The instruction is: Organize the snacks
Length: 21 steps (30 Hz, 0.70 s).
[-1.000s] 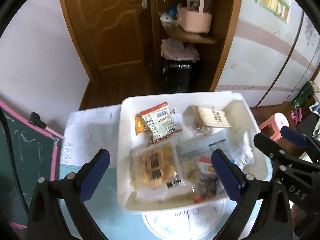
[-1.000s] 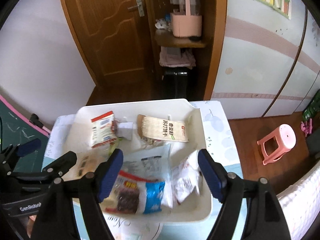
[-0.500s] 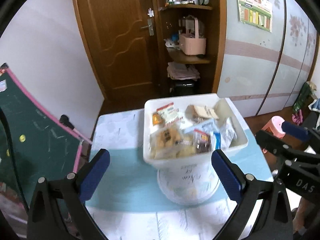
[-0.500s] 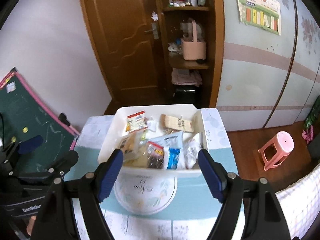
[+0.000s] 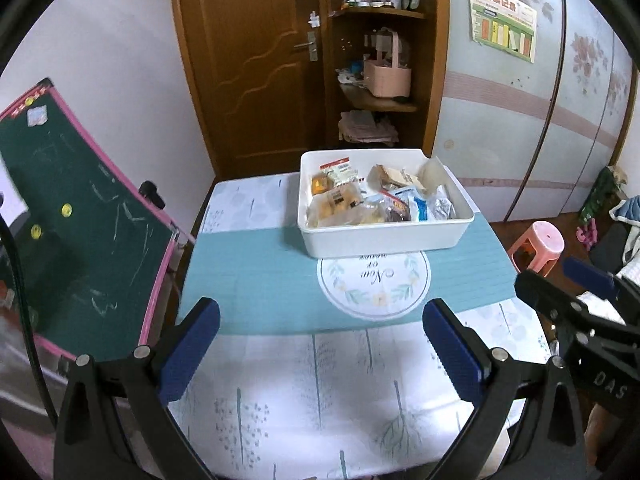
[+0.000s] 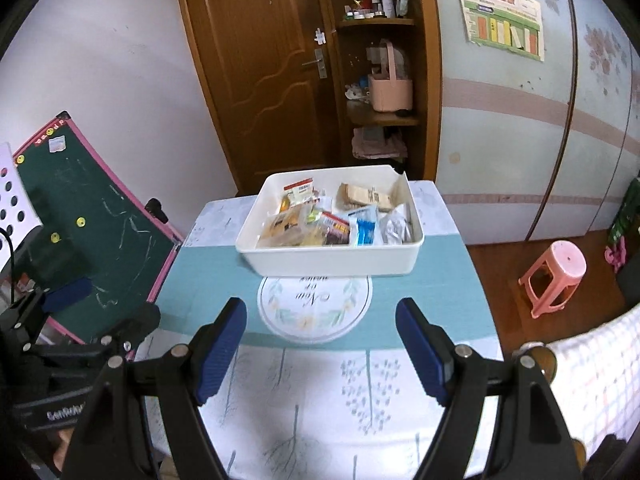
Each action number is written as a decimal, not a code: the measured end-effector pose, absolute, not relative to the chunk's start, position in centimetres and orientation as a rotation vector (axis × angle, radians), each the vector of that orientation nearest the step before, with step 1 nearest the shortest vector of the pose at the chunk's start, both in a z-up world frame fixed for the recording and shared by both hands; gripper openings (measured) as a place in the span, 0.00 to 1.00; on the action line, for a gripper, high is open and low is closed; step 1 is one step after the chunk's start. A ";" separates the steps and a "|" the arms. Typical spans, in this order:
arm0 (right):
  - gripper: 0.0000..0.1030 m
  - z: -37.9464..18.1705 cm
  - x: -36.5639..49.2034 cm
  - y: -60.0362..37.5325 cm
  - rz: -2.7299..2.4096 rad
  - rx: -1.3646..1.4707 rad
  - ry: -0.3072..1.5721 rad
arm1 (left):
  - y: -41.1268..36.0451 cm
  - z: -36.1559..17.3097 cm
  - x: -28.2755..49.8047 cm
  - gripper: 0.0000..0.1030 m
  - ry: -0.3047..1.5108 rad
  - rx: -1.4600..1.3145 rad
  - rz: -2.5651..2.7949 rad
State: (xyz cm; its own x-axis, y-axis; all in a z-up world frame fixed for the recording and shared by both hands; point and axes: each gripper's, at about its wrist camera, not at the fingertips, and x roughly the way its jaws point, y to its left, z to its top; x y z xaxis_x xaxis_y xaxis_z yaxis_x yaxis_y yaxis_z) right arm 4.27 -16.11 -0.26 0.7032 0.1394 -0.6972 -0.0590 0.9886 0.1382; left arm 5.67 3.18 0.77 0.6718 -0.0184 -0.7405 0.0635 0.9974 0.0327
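Now, with both left tongs (image 5: 320, 344) and right tongs (image 6: 320, 340) wide and empty, you keep them clear of the snack-filled white bin (image 6: 332, 258) at the desk's (image 6: 320, 400) far end.

At the left edge of your left wrist view leans a green chalkboard (image 5: 80, 216) with a pink frame, two yellow magnets stuck on it. Top centre stands a brown wooden door (image 5: 256, 60) with a metal handle, and right of it an open corner shelf (image 5: 380, 100) holding a pink basket (image 5: 387, 76), small bottles on the top board and folded cloths lower down. A colourful poster (image 5: 504, 32) hangs on the pale wardrobe (image 5: 520, 128) at upper right. A pink plastic stool (image 5: 538, 246) sits on the wooden floor at the right. The tabletop (image 5: 320, 392) in the lower middle wears a teal and white patterned cloth with a round leafy emblem (image 5: 374, 284).
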 end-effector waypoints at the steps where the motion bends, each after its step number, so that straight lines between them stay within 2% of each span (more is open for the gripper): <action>1: 0.75 -0.3 3.7 -16.1 0.110 0.107 0.780 | 3.3 0.7 5.2 0.98 0.836 0.050 -0.042; 21: 0.75 -0.6 0.6 -14.9 0.108 0.095 0.759 | 5.4 -0.1 3.9 0.98 0.848 -0.059 0.015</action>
State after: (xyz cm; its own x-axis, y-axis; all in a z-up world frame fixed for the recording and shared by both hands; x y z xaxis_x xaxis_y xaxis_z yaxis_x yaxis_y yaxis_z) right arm 0.57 -14.86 -0.62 0.7207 0.1320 -0.6806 -0.0633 0.9901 0.1250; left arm 3.92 5.37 -0.06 0.6614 -0.0099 -0.7500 -0.0370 0.9983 -0.0458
